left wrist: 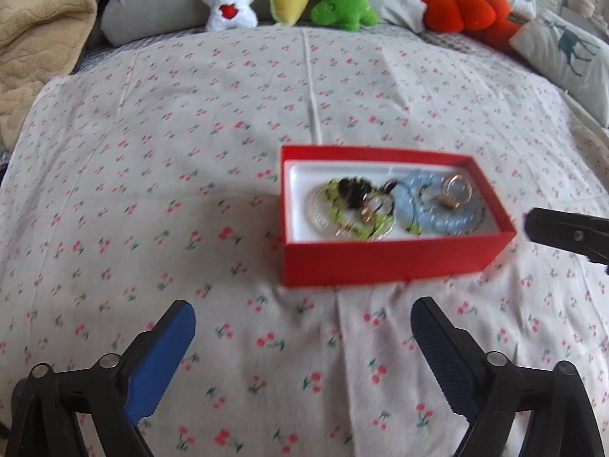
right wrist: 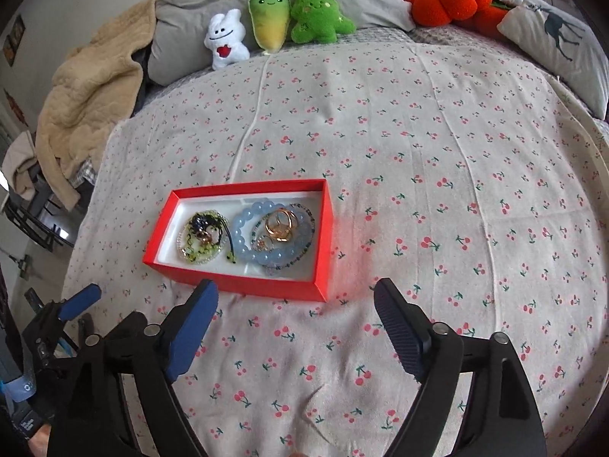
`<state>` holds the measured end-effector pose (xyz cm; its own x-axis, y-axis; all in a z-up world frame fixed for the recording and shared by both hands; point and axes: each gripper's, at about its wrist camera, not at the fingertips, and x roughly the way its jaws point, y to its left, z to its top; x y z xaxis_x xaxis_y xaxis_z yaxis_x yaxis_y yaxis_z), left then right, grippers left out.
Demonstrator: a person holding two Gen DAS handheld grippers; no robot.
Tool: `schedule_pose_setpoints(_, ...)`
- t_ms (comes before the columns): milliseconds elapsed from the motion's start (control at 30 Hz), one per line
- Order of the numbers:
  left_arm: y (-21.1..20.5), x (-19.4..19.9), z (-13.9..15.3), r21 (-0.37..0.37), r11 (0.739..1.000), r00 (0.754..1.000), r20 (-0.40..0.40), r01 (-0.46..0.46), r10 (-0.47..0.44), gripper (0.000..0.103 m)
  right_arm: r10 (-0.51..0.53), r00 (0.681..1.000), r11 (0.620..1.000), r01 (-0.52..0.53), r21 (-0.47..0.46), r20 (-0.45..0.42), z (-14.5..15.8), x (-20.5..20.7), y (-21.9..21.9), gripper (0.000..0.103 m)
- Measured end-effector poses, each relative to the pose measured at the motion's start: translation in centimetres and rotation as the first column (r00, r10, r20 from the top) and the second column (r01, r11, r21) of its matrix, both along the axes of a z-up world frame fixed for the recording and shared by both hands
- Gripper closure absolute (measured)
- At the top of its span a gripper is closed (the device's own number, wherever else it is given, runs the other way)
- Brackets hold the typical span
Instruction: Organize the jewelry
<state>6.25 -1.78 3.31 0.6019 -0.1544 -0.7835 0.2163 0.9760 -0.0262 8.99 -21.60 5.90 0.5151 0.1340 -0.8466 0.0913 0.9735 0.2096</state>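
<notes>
Both tongs are hanging open and empty over the bed: my left gripper (left wrist: 304, 346) and my right gripper (right wrist: 297, 327) are each holding nothing, jaws spread wide, hovering just short of the red box (right wrist: 243, 285). That box is sitting on the cherry-print sheet (right wrist: 418, 190), lidless, and every piece I can find is lying inside it: the blue bead bracelet (right wrist: 247, 243) with the gold rings (right wrist: 281, 224) resting in its middle, and beside it the clear and green bracelet (right wrist: 198, 257) with a dark tassel over it. I am seeing no loose jewelry on the sheet, so I am judging the gathering step as nearly finished. Next I am probably needing to tidy the pieces or close the box, though no lid is showing. Plush toys (right wrist: 266, 26) are lining the pillows well beyond.
</notes>
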Motion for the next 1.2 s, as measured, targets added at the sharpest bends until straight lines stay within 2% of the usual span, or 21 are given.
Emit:
schedule_pose_setpoints(67, 0.3, -0.6, -0.5, 0.028, 0.999, 0.999, -0.021, -0.024, 0.024, 0.001, -0.015, 1.0, 0.999, 0.014, -0.033, -0.002, -0.2, -1.1, -0.1, 0.0)
schedule_pose_setpoints(233, 1.2, -2.1, -1.9, 0.06, 0.997, 0.997, -0.069, -0.041, 0.045, 0.001, -0.012, 0.998, 0.994, 0.005, -0.111, -0.069, -1.2, -3.5, 0.3, 0.0)
schedule_pose_setpoints(400, 2.0, -3.2, -3.3, 0.047, 0.996, 0.987, -0.135, -0.078, 0.083, 0.001, -0.012, 0.994, 0.986, -0.007, -0.165, -0.112, -2.2, -5.3, 1.2, 0.0)
schedule_pose_setpoints(600, 2.4, -3.8, -3.5, 0.079, 0.99, 0.985, -0.119, -0.12, 0.128, 0.001, -0.082, 0.989, 0.979, 0.057, -0.193, -0.124, -3.4, -6.0, 1.5, 0.0)
schedule_pose_setpoints(800, 2.7, -3.7, -3.5, 0.085, 0.986, 0.982, -0.118, -0.14, 0.15, 0.001, -0.113, 0.989, 0.97, 0.089, -0.227, -0.094, -3.2, -6.0, 1.6, 0.0)
schedule_pose_setpoints(1200, 2.1, -3.7, -3.8, 0.103, 0.986, 0.982, -0.123, -0.13, 0.143, 0.001, -0.063, 0.988, 0.974, 0.03, -0.226, -0.14, -4.4, -6.2, 3.1, 0.0)
